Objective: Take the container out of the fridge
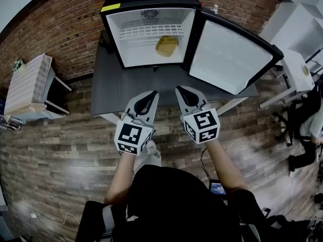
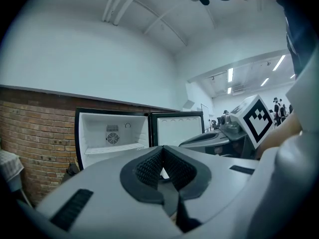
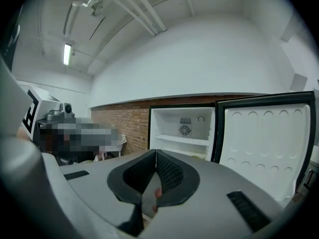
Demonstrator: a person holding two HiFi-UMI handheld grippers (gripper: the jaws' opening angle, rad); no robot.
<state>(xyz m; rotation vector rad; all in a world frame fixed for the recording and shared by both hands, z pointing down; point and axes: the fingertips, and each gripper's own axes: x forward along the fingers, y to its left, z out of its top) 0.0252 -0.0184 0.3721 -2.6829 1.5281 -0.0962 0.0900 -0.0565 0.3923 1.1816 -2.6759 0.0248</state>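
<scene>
A small black fridge (image 1: 115, 32) stands open on a dark table (image 1: 126, 89), its door (image 1: 229, 57) swung out to the right. On the fridge's white floor, below the wire shelf (image 1: 149, 32), lies a tan container (image 1: 166, 45). My left gripper (image 1: 153, 93) and right gripper (image 1: 180, 88) hover side by side at the table's near edge, both pointing at the fridge and well short of it. Both are shut with nothing between the jaws. The left gripper view shows its tips (image 2: 162, 149) meeting below the open fridge (image 2: 112, 136). The right gripper (image 3: 155, 152) also faces the fridge (image 3: 184, 128).
A white side table (image 1: 28, 84) stands at the left by the brick wall. White desks (image 1: 295, 74) and a seated person (image 1: 308, 127) are at the right. The floor is wood plank. The open door hangs over the table's right end.
</scene>
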